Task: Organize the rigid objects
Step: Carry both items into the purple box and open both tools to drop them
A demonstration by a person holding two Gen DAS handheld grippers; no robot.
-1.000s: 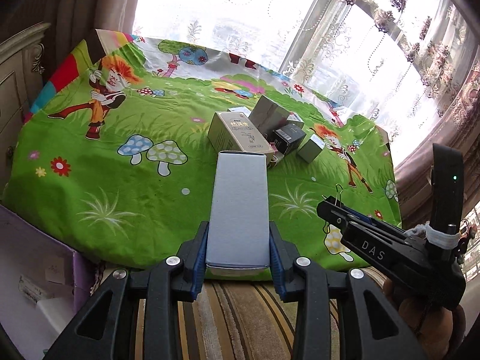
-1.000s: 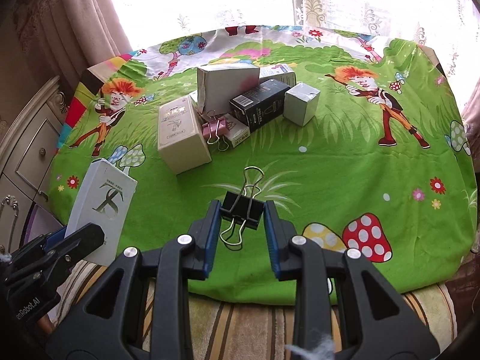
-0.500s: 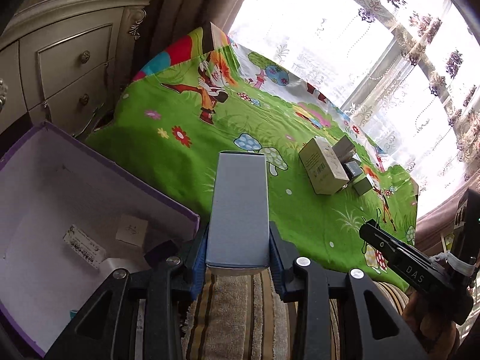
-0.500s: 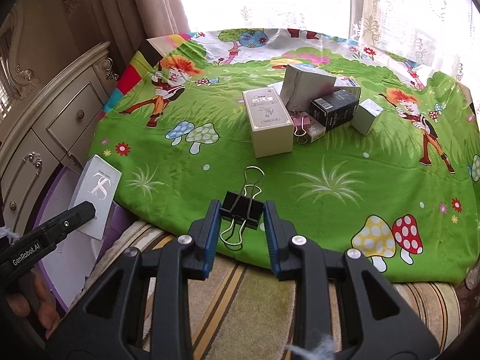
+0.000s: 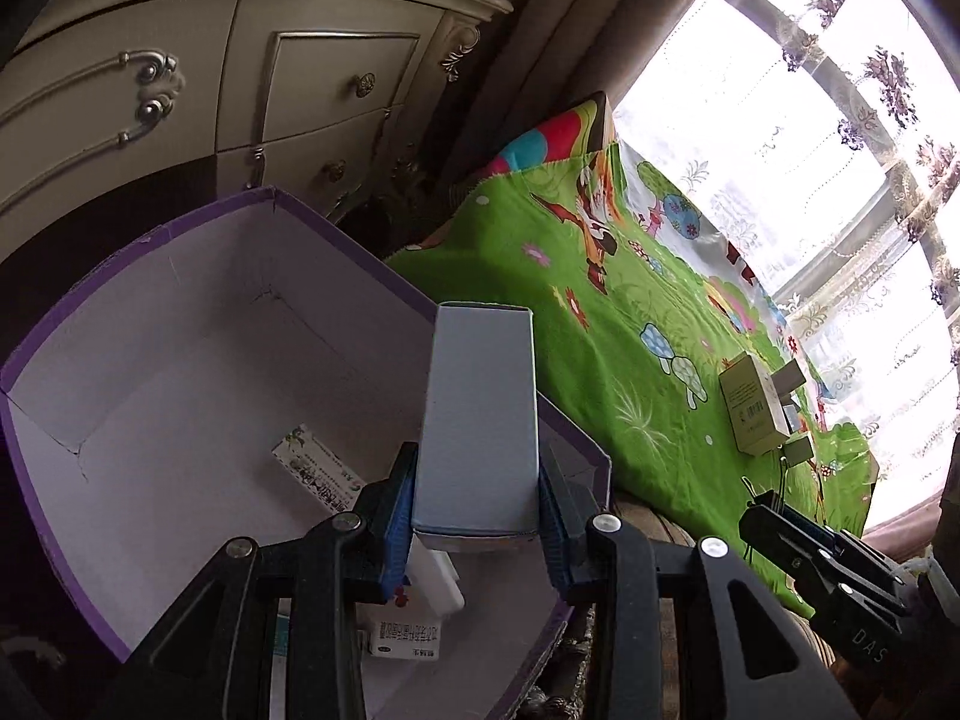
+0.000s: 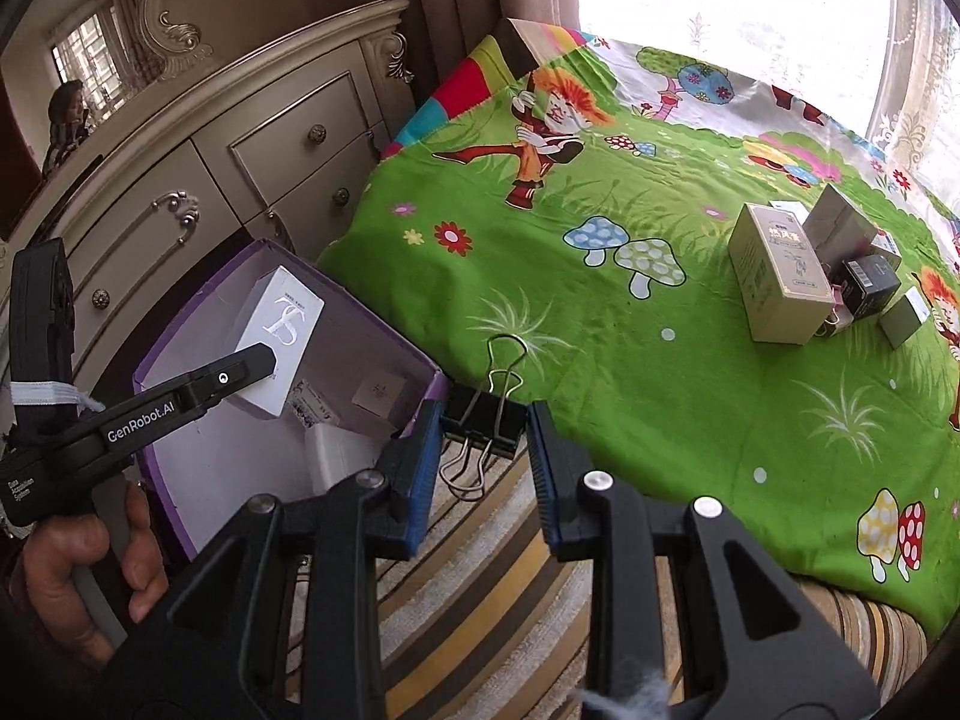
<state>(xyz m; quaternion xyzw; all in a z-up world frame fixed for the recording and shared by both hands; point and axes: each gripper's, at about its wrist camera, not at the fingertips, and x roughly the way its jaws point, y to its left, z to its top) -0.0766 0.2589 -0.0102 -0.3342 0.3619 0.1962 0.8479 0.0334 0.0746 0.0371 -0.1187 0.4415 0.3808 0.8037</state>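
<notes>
My left gripper (image 5: 477, 480) is shut on a tall white carton (image 5: 480, 396) and holds it above the inside of the purple-rimmed cardboard box (image 5: 180, 228). In the right wrist view that carton (image 6: 279, 330) hangs over the box (image 6: 198, 300), slightly tilted. A black binder clip (image 6: 483, 426) with wire handles is pinched in my right gripper (image 6: 483, 438), which is shut on it by the box's near right corner. The right gripper (image 5: 780, 531) shows at the lower right of the left wrist view. Several small cartons (image 5: 408, 636) lie on the box floor.
A cream dresser (image 6: 240, 168) stands behind the purple box. The green cartoon cloth (image 6: 600, 300) carries a beige box (image 6: 780, 276), a black box (image 6: 870, 288) and other small cartons. Striped fabric (image 6: 480, 570) lies below. A person's hand (image 6: 72, 552) grips the left handle.
Both grippers have swung left, away from the cloth. The white carton went from above the cloth's edge to above the purple box. The clip now sits by the box's corner.
</notes>
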